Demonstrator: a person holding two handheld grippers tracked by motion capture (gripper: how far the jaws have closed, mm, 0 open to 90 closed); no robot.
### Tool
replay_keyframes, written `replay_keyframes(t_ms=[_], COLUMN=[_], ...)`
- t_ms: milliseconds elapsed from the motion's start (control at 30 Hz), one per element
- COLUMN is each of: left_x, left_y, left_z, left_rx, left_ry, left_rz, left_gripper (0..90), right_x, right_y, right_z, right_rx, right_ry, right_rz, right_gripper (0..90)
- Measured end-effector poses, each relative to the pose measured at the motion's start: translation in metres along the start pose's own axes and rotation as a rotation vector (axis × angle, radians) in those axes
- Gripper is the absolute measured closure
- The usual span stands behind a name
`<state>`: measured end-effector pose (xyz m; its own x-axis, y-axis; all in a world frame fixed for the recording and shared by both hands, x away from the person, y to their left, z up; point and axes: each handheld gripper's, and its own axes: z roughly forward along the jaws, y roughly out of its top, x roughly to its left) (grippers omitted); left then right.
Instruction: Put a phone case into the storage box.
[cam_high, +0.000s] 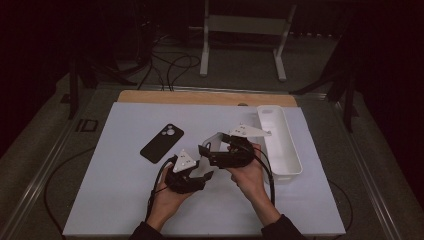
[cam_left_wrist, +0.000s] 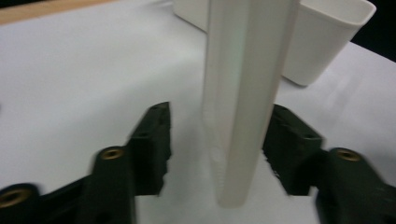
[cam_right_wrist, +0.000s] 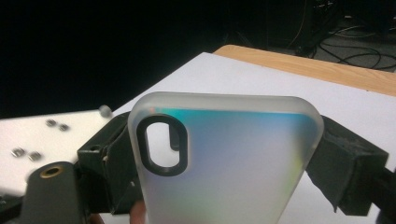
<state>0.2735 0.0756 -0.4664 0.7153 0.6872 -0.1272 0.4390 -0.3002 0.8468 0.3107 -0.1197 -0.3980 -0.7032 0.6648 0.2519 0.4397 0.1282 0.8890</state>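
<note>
Right hand-held gripper (cam_right_wrist: 224, 154) clamps translucent phone case (cam_right_wrist: 229, 163); left (cam_left_wrist: 215, 149) open.

— How many phone cases are counted?
— Two are counted: one black case (cam_high: 161, 143) lying on the surface (cam_high: 115, 175), one frosted clear case (cam_right_wrist: 224, 158) held upright

— And the rest?
— One white bin (cam_high: 280, 140) is counted, two grippers, left gripper (cam_high: 202, 178) and right gripper (cam_high: 209, 146), and two hands
</note>
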Motion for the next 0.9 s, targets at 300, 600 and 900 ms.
replay_keyframes(t_ms=[300,600,900], left_x=[0.012,0.032,0.047], left_y=[-0.003,-0.020,-0.040], left_z=[-0.025,-0.052,-0.082], left_rx=[-0.051,-0.099,-0.195], left_ry=[0.069,0.131,0.193], left_rz=[0.002,0.038,0.044], left_gripper=[2.8,0.1,0.1], right_x=[-0.004,-0.010,-0.014], right_y=[0.001,0.005,0.012], right_z=[-0.003,-0.004,-0.007], right_rx=[0.007,0.000,-0.006], right_ry=[-0.014,-0.023,-0.031], right_rz=[-0.028,-0.035,-0.064], right_gripper=[16.5,16.5,16.5])
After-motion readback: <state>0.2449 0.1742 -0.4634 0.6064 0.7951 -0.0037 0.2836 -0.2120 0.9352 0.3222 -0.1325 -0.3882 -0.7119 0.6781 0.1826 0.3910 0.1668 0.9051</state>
